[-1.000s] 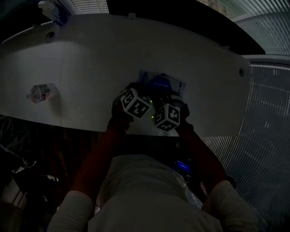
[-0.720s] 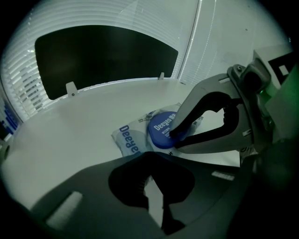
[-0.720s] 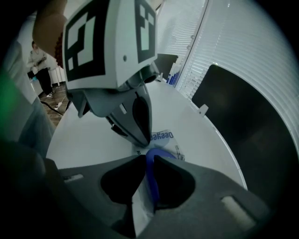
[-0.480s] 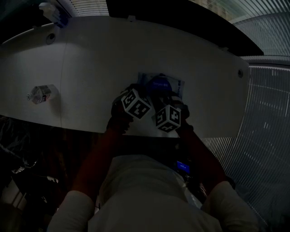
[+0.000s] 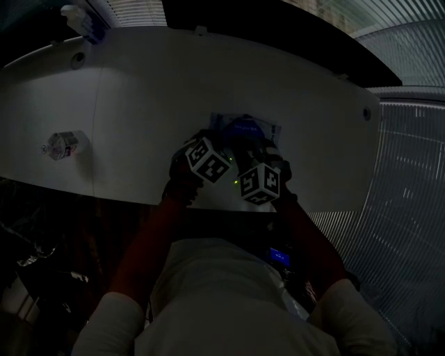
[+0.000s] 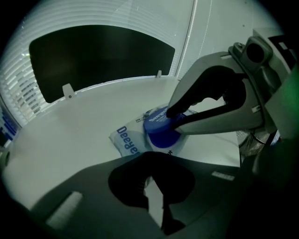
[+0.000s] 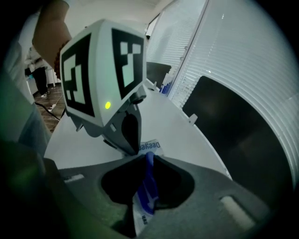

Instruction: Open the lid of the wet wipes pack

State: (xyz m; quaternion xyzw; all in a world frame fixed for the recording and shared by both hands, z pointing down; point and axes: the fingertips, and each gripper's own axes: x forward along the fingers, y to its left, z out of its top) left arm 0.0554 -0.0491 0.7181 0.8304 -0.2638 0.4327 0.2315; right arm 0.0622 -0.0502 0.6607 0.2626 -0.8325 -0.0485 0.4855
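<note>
The wet wipes pack (image 5: 259, 129) lies on the white table (image 5: 153, 90), close to its near edge. It is white and light blue, with a round blue lid (image 6: 160, 126). My left gripper (image 5: 221, 141) is shut on the pack's near edge (image 6: 152, 196), and a white sliver of the wrapper shows between its jaws. From the right, my right gripper (image 5: 249, 144) is shut on the blue lid (image 7: 147, 179). That lid stands raised on edge above the darker blue ring beneath it. In the right gripper view the left gripper's fingers (image 7: 129, 135) press down beside the pack.
A small clear bottle (image 5: 62, 144) lies on the table's left part. Another small object (image 5: 82, 17) sits at the far left corner. A dark panel runs behind the table's far edge. The person's body is just behind the near edge.
The right gripper's cube has shifted slightly toward the person and to the right. The left gripper and the pack have hardly moved.
</note>
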